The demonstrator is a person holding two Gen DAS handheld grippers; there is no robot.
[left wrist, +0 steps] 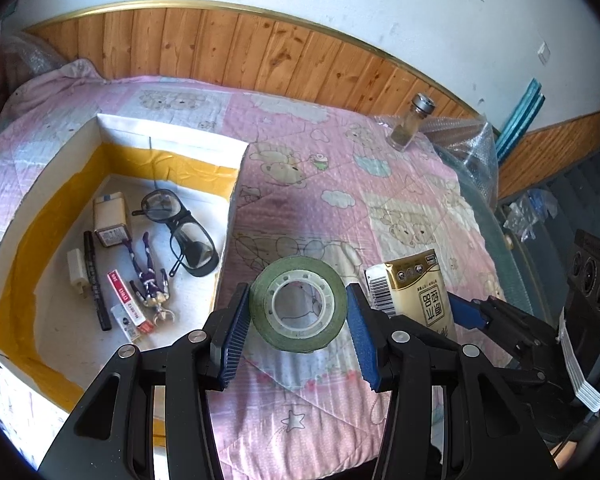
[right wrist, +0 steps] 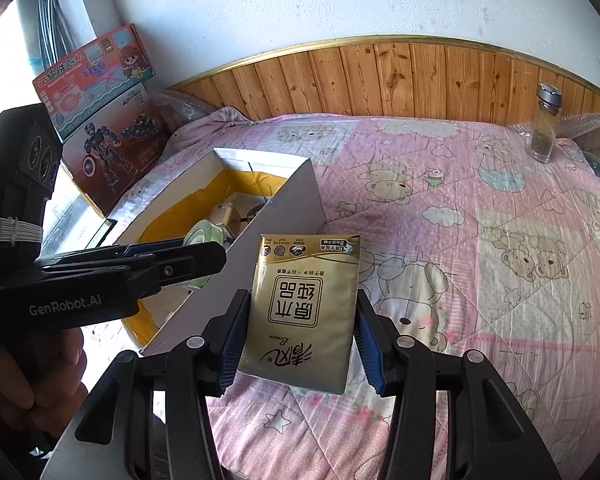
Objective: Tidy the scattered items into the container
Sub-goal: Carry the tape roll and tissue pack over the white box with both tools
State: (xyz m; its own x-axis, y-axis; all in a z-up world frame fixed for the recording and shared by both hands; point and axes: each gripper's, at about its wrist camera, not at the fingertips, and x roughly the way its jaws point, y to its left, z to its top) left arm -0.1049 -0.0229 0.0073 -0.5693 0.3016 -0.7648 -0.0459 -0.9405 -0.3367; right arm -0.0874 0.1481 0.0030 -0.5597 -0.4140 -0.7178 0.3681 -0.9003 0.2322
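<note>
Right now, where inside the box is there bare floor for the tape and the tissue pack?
The box is bare along its near edge, below the pen and keychain figure, and in the far corner behind the glasses. The left-centre is crowded: small carton, charger, pen, figure.

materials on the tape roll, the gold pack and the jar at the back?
Tape roll: glossy green film on a translucent plastic core.
Gold pack: soft metallic-look plastic wrap, probably tissues.
Jar: clear glass or hard plastic, brushed-metal-look cap.
</note>
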